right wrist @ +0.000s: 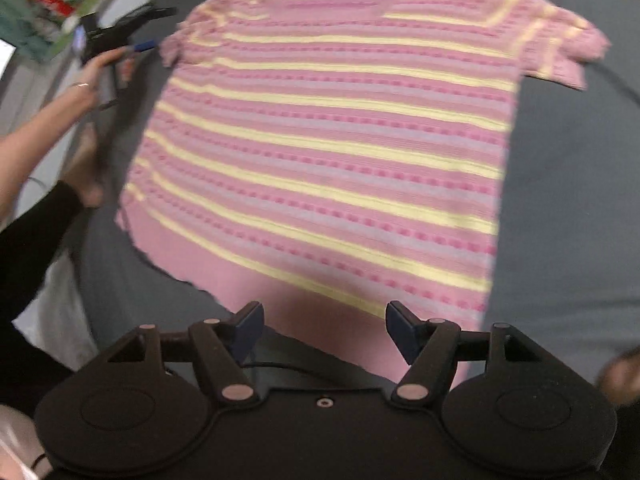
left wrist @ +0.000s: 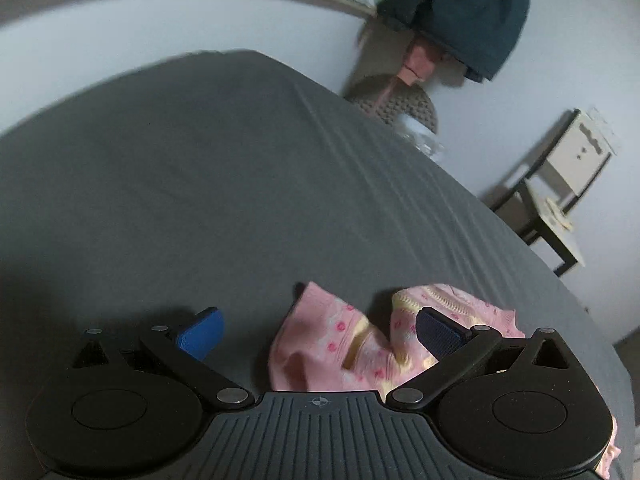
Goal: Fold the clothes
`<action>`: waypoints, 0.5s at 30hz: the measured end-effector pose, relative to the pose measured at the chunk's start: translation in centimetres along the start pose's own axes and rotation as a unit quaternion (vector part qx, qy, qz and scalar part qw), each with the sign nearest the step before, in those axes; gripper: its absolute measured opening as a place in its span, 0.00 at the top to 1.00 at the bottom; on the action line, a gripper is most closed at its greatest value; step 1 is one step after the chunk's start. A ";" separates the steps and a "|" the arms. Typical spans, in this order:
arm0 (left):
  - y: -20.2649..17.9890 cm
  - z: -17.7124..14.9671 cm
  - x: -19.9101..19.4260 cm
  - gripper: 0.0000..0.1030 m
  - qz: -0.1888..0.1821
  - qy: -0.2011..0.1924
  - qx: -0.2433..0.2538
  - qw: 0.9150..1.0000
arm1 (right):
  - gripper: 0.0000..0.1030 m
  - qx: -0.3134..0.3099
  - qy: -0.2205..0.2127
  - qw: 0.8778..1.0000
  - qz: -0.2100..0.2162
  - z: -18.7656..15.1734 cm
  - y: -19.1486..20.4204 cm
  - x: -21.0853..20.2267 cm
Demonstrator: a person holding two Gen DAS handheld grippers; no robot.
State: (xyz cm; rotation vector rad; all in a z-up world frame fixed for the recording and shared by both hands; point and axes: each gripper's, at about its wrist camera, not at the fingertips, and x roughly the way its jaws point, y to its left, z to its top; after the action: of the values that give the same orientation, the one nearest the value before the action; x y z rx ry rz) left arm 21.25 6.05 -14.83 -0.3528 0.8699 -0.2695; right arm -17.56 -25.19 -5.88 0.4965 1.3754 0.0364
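Working from my left: my left gripper point(left wrist: 318, 334) sits low over the dark grey fitted bed sheet point(left wrist: 224, 168), its jaws standing wide apart and holding nothing. Between and just beyond its blue pads point(left wrist: 200, 334) lies one short sleeve point(left wrist: 340, 344) of the pink knitted short-sleeved top with yellow stripes point(right wrist: 328, 136) — a rumpled end with its edge turned up. I judge the gripper is placed here because the sleeve is a natural pinch point for folding inward. In the right wrist view that same gripper appears at the garment's left sleeve, held in a bare hand point(right wrist: 94, 74).

The top itself lies spread flat on the sheet, neckline at the far end, hem towards me, both sleeves out to the sides. No fold shows in it. A garment laid out this way suits either smoothing before a fold or a spread-out state between folds; the views do not settle which.

My right gripper point(right wrist: 324, 330) hovers at the hem point(right wrist: 340, 332) — jaws parted, pads to either side of the pink band, nothing clamped. That position would give a grip on the bottom edge.
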 end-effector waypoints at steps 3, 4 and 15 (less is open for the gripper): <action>-1.0 -0.5 1.8 0.01 0.018 0.010 0.066 0.998 | 0.35 -0.001 0.008 1.000 0.011 0.9 0.0 1.3; -1.3 -0.7 2.4 0.06 0.024 0.014 0.088 0.996 | 0.35 0.005 0.012 1.000 0.012 1.1 -0.4 1.6; -3.1 -1.6 2.9 0.97 0.042 -0.036 0.190 0.980 | 0.35 0.039 0.021 0.999 0.004 0.4 -2.7 2.1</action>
State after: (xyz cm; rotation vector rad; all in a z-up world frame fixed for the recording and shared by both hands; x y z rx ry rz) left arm 21.54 1.87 -16.48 0.0302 0.7419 -0.3347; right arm -17.44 -27.06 -8.73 0.5690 1.4200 -0.0010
